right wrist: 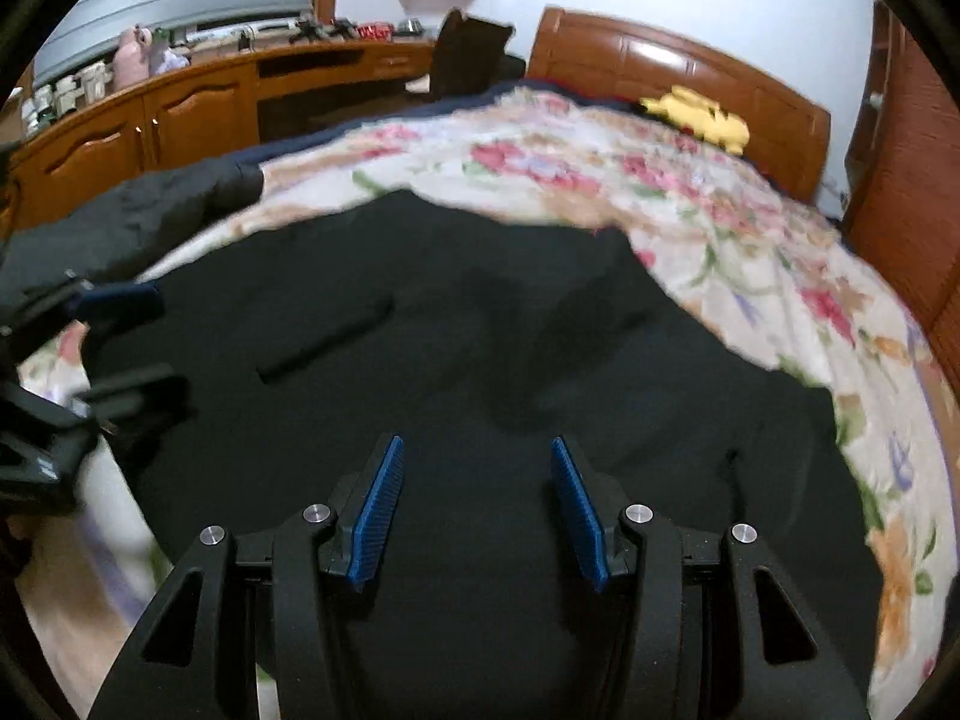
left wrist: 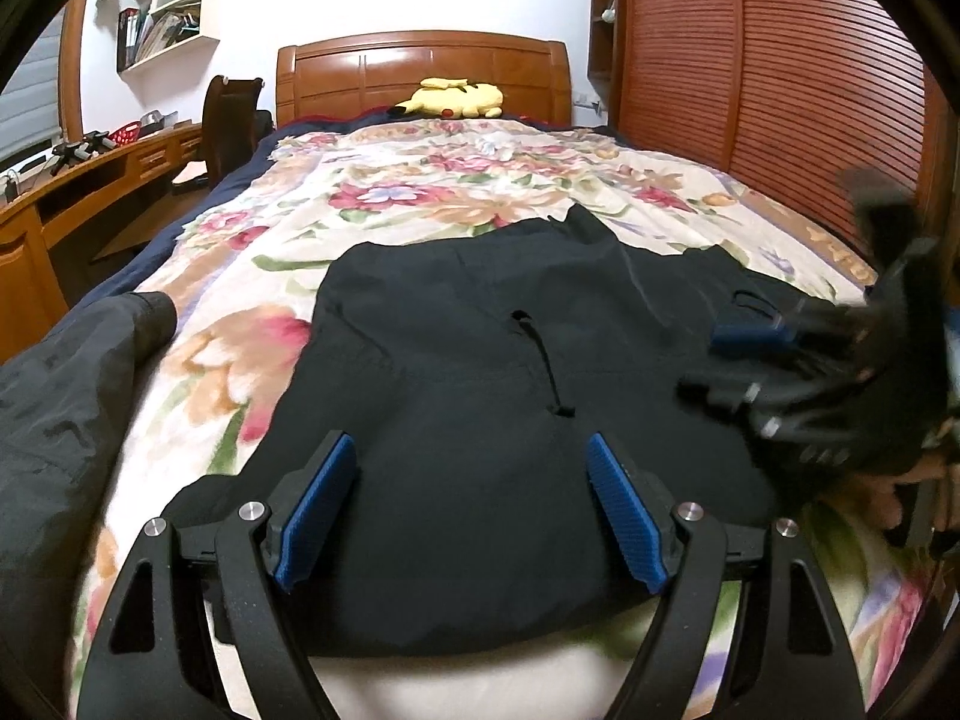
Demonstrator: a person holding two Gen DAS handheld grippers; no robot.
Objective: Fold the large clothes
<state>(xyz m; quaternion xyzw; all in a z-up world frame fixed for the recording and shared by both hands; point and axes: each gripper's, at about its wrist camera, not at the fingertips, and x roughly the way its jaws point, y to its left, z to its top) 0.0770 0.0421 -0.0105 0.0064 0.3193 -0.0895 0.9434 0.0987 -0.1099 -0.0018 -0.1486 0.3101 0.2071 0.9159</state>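
A large black garment (left wrist: 480, 360) lies spread flat on the floral bedspread (left wrist: 372, 192), with a drawstring (left wrist: 546, 366) on its middle. My left gripper (left wrist: 471, 450) is open and empty, just above the garment's near edge. My right gripper (right wrist: 474, 450) is open and empty over the garment (right wrist: 480, 348). In the left wrist view the right gripper (left wrist: 729, 360) shows blurred at the garment's right side. In the right wrist view the left gripper (right wrist: 129, 336) shows at the garment's left edge.
A second dark jacket (left wrist: 66, 396) lies at the bed's left edge. A yellow plush toy (left wrist: 456, 99) sits by the wooden headboard (left wrist: 420, 60). A wooden desk (left wrist: 90, 180) and chair (left wrist: 231, 120) stand left of the bed. A slatted wooden wardrobe (left wrist: 780, 90) runs along the right.
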